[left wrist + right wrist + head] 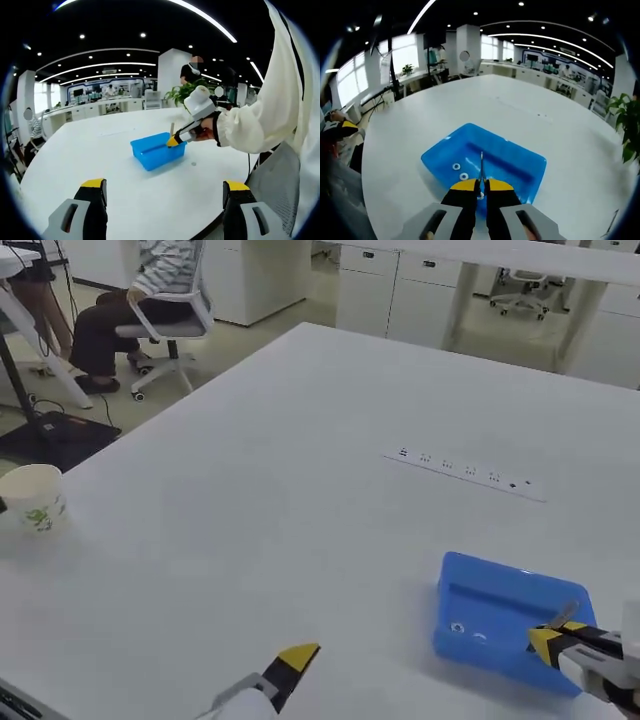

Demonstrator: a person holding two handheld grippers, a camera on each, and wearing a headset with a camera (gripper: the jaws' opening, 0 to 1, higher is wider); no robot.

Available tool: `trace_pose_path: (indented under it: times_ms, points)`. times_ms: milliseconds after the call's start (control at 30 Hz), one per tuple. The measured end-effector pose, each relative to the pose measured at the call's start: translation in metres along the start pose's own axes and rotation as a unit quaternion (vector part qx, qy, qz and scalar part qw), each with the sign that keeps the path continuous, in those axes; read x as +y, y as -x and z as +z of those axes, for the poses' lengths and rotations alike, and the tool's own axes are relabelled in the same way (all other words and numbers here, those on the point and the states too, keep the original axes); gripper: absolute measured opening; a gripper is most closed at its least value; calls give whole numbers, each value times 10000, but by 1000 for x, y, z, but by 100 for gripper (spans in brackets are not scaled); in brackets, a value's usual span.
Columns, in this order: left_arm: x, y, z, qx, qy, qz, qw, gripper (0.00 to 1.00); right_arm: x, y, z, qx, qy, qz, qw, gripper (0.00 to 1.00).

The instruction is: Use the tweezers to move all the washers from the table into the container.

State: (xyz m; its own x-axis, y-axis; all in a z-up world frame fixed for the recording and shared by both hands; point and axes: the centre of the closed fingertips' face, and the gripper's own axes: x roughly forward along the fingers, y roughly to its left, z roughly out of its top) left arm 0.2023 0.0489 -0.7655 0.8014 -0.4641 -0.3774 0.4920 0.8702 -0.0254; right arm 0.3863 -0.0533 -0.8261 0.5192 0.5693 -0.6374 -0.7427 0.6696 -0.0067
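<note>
A blue container [510, 590] stands on the white table [300, 490] at the front right. Two washers [456, 166] [464, 176] lie inside it, one also seen as a washer [457, 627] in the head view. My right gripper [481, 185] is shut on thin metal tweezers [481, 162], whose tips point down into the container [515, 165]. From the head, the right gripper [548, 640] hangs at the container's near right edge. My left gripper [162, 192] is open and holds nothing, left of the container [155, 150]. Its yellow tip [297, 657] is low in the head view.
A paper cup [35, 498] stands at the table's left edge. A flat power strip [465, 472] lies behind the container. A person sits on a chair [165, 325] past the far left corner. A tiny speck [194, 163] lies on the table beside the container.
</note>
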Motion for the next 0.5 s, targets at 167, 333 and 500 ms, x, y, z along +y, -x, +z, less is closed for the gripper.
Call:
trace_pose_path:
  times_ms: [167, 333, 500]
  points:
    - [1, -1, -3, 71, -27, 16, 10000, 98, -2, -1, -1, -36, -44, -15, 10000, 2]
    - [1, -2, -5, 102, -68, 22, 9999, 98, -3, -1, -1, -1, -74, -54, 10000, 3]
    - [1, -3, -6, 126, -133, 58, 9998, 99, -1, 3, 3, -39, -56, -52, 10000, 3]
